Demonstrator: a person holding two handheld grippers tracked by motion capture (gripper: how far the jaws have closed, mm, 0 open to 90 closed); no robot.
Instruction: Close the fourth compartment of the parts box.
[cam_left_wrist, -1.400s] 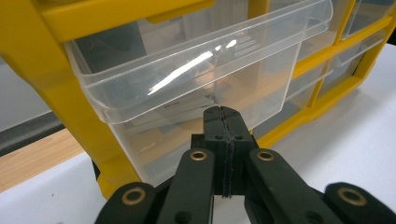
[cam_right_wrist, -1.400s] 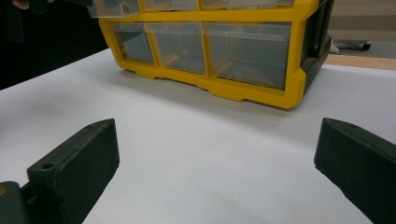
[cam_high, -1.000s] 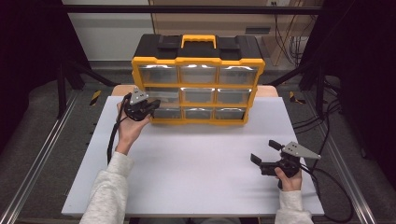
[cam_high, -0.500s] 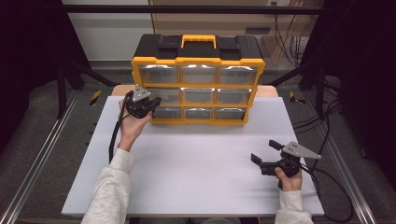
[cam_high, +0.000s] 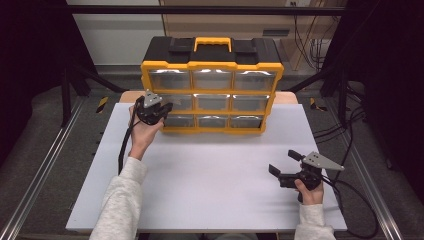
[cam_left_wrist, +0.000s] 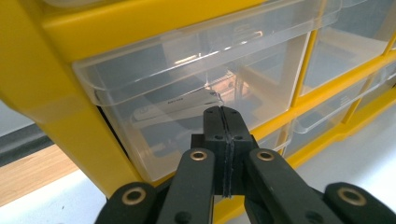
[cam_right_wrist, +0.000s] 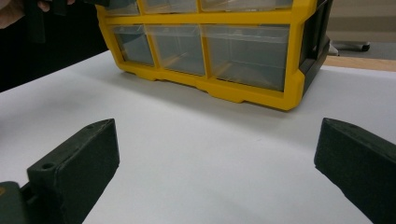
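From the high view, your left gripper (cam_high: 161, 110) sits against the left column of the yellow organizer (cam_high: 212, 87), at the middle-row drawer (cam_high: 176, 102), placed as if to work that drawer; whether it touches the front you cannot tell from here. Your right gripper (cam_high: 286, 166) rests well apart on the white table (cam_high: 210, 170), jaws spread, seemingly waiting its turn.

In the left gripper view, the jaws are pressed together with nothing between them, tips at the clear front of the drawer (cam_left_wrist: 187, 98), just under its lip. Something pale lies inside, blurred by the plastic and hard to name.

In the right gripper view, the jaws stand wide apart and empty, aimed at the organizer (cam_right_wrist: 210, 46), whose top rows are cut off. Your left hand (cam_right_wrist: 18, 10) is barely seen at the corner.
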